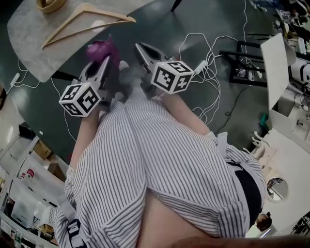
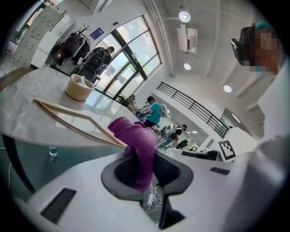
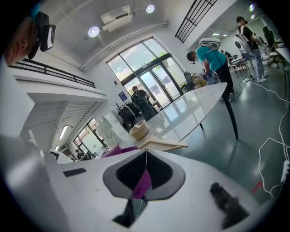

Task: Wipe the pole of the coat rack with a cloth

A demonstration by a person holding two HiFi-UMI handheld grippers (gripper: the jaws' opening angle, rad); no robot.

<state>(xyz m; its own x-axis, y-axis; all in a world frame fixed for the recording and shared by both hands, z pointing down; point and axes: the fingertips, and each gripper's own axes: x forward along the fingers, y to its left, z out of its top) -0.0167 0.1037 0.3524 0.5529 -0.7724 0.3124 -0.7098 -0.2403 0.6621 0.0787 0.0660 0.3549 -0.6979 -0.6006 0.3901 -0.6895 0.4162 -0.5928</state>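
A purple cloth point(image 1: 101, 50) sticks up out of my left gripper point(image 1: 104, 60), which is shut on it close in front of the person's striped shirt. In the left gripper view the cloth point(image 2: 138, 145) bunches between the closed jaws of the left gripper point(image 2: 146, 172). My right gripper point(image 1: 140, 48) is beside it, apart from the cloth, jaws together; in its own view the right gripper point(image 3: 146, 156) shows only a purple sliver low between the jaws. A rack with dark coats point(image 2: 74, 43) stands far off by the windows. No coat rack pole is near either gripper.
A pale round table point(image 1: 29, 38) ahead carries a wooden hanger point(image 1: 82, 22) and a tan bowl point(image 1: 51, 5). White cables point(image 1: 203, 68) trail over the dark floor. A black metal frame point(image 1: 242, 58) and white cabinets point(image 1: 286, 97) stand at the right. People stand in the distance.
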